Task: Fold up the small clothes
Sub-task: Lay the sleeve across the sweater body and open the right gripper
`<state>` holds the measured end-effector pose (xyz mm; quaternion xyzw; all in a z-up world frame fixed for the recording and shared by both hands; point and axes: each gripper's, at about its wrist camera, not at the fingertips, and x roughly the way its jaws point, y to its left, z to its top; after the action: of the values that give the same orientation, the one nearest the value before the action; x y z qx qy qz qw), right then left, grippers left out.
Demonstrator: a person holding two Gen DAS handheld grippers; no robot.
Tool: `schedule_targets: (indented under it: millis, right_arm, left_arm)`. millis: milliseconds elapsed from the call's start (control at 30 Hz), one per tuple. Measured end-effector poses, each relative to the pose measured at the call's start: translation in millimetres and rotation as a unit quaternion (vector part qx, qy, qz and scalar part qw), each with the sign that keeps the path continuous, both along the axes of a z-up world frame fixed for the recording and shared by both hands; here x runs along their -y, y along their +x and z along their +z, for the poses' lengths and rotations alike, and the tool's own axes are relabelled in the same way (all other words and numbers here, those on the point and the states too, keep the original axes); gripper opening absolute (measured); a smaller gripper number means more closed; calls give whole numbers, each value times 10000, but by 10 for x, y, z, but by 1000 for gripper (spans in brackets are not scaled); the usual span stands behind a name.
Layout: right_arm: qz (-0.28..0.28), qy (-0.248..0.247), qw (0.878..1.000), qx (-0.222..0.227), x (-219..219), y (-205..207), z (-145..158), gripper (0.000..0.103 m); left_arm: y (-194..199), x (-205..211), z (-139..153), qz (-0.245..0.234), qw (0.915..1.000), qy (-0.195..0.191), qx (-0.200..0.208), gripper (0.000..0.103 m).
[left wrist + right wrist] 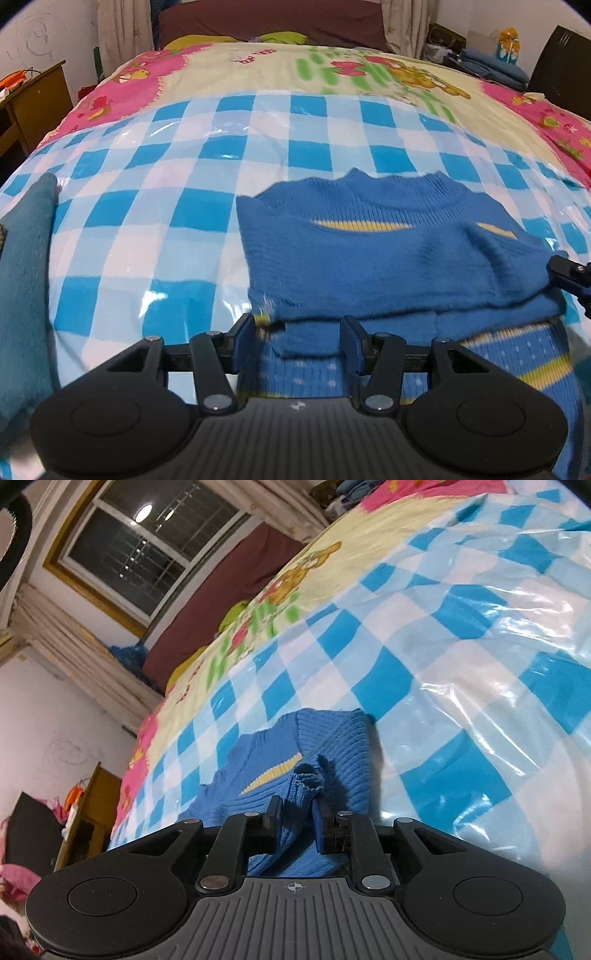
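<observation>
Left wrist view: my left gripper (297, 341) stands open over the blue sweater (373, 254) on the checked sheet (147, 206). Right wrist view: my right gripper (297, 821) straddles a sweater fold (301, 782), pads apart.

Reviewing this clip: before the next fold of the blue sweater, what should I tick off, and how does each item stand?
1. Blue sweater lies on the checkered plastic sheet: ok.
2. Top part folded down over the striped lower part: ok.
3. Left gripper open, fabric flap between its fingers, not pinched: ok.
4. Right gripper clear of the cloth: not ok, a knit fold sits between its fingers.
5. Fold edges even: not ok, the right side is bunched.
6. Sleeves tucked in: cannot tell.
</observation>
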<state>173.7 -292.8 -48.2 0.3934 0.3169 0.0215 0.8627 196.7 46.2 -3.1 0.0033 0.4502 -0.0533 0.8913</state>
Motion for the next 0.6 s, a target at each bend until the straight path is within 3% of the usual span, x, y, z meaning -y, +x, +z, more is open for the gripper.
schedule_targets:
  millis: [100,200,267,333,400,533,600]
  right_arm:
    - [45,439,9990,24,17,26,-9,32]
    - [69,431,9990,-14,-22,76,2,32]
    - [118,197,9997,-95,-82,160,39,14]
    - [190,196,9996,-123,-122,267,96,10]
    - [274,157,9994,128,-167,321,247,10]
    - [520,199,9923,1103,-234,201,602,9]
    - [516,183,9922,1122,-223,108,591,9]
  left_arm:
    - [83,-21,-17,36,10000,3,-1,54]
    - [153,-30,-54,49,10000,50,-27,54]
    - [203,-39,-81,71,9999,66,-74,54]
    - [250,-57,-86,110,9999,66,-108,54]
    - [263,-91,-37,155,9999,6,-30,54]
    - [233,-150,39,219,9995,-143,170,54]
    - [244,-160,-33,237,9997,-83,70,54]
